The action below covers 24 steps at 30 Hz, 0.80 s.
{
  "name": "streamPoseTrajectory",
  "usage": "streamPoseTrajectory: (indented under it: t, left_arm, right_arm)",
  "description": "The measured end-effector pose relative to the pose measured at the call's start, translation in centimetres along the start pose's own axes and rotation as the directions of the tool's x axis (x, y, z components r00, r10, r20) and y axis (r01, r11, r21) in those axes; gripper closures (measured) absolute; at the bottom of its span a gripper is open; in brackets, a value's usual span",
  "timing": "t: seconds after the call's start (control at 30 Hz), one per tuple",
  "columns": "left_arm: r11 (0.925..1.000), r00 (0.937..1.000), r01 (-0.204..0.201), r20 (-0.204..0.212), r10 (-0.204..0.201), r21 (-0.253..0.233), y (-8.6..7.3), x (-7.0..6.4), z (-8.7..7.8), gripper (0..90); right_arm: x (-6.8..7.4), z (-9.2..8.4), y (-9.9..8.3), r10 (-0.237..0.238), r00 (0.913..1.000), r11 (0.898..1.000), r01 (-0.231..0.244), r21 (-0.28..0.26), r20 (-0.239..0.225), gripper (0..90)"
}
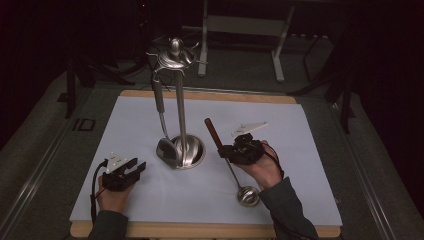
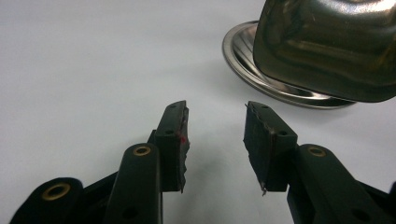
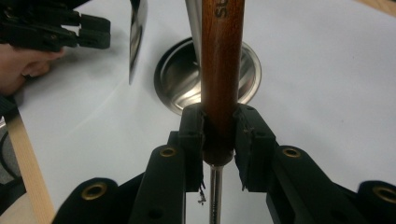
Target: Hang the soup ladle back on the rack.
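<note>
The white table (image 1: 300, 150) carries everything, a wooden strip showing along its near and far edges. Near its middle stands the tall steel utensil stand (image 1: 181, 107), round base on the white surface, and a spatula (image 1: 162, 120) hangs from its top, blade down beside the base. Over towards the near right corner, the ladle (image 1: 231, 162) slants, its steel bowl resting on the table close to the near edge, its brown wooden handle pointing up and towards the stand. The right gripper (image 3: 219, 140) is clamped on that wooden handle, right at its lower end (the thin metal shaft runs on below the pads). Near the near left corner, the left gripper (image 2: 215, 140) rests low, jaws apart, nothing between them, pointing at the stand's base.
</note>
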<state>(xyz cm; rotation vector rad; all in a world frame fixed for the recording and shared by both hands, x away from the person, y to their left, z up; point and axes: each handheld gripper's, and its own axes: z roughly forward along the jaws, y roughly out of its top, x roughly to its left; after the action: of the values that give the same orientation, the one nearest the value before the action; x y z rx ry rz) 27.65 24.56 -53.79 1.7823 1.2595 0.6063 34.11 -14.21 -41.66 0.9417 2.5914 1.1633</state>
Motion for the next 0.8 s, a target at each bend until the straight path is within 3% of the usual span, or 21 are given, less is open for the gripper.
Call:
streamPoseTrajectory:
  t: [0.43,0.8]
  left_arm:
    - [1.0000,1.0000,-0.003,-0.001,0.003,0.001,0.0,0.0,0.0,60.0]
    - [1.0000,1.0000,-0.002,0.000,0.002,0.000,0.0,0.0,0.0,60.0]
  right_arm:
    - [0.5,-0.5,0.7,-0.073,0.9963,0.993,0.068,-0.101,-0.044,74.1]
    - [0.9,-0.7,1.2,-0.125,0.9892,0.975,0.108,-0.193,-0.076,74.2]
